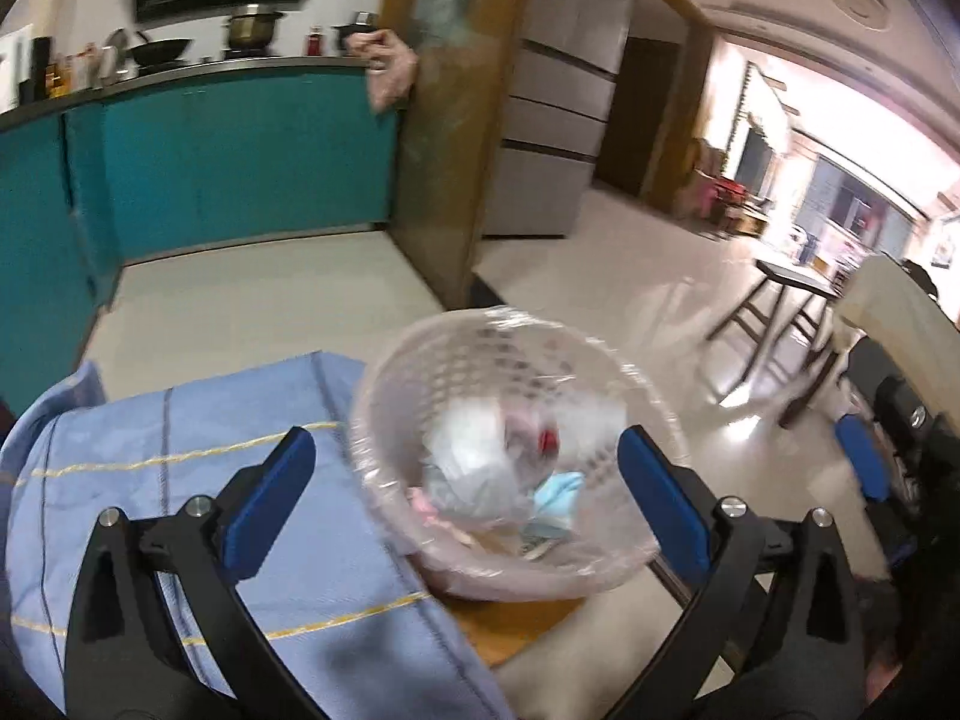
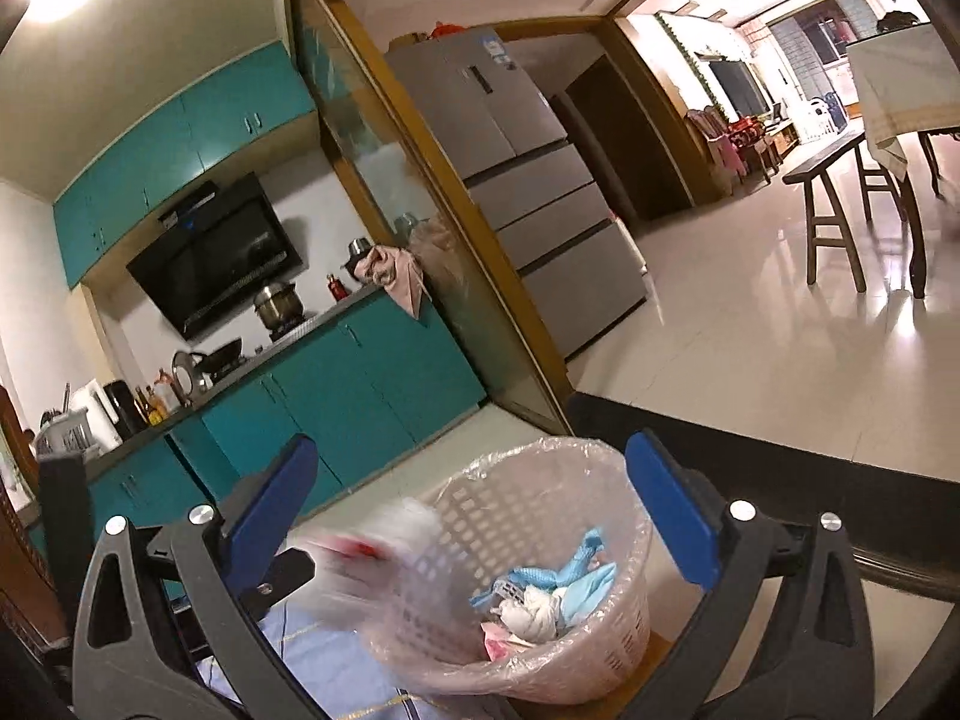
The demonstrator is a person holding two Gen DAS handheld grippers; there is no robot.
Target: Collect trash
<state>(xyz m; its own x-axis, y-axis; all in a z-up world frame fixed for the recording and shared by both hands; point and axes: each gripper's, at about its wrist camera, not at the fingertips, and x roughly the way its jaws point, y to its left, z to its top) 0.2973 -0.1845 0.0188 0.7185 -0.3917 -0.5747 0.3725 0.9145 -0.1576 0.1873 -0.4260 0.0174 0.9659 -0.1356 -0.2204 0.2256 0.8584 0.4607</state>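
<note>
A pale lattice waste basket (image 1: pixel 420 360) with a clear liner stands at the edge of a table, next to a blue cloth (image 1: pixel 150 510). Crumpled white, blue and pink trash (image 1: pixel 480 474) lies inside it. My left gripper (image 1: pixel 465 441) hovers above the basket, open with nothing between its pads. My right gripper (image 2: pixel 473 444) is open over the same basket (image 2: pixel 606 618). A blurred clear wrapper with red print (image 2: pixel 366 552) hangs at the basket's near rim, loose, close to the right gripper's left finger (image 2: pixel 270 504). The right gripper's blue pad (image 1: pixel 864 462) shows at the left wrist view's right edge.
Teal kitchen cabinets (image 1: pixel 240 162) with a cluttered counter run along the back. A wood-framed glass partition (image 2: pixel 420 228) and a grey fridge (image 2: pixel 528 180) stand beyond the basket. A dark bench (image 2: pixel 840 192) and a covered table (image 2: pixel 900 96) stand on the glossy tiled floor to the right.
</note>
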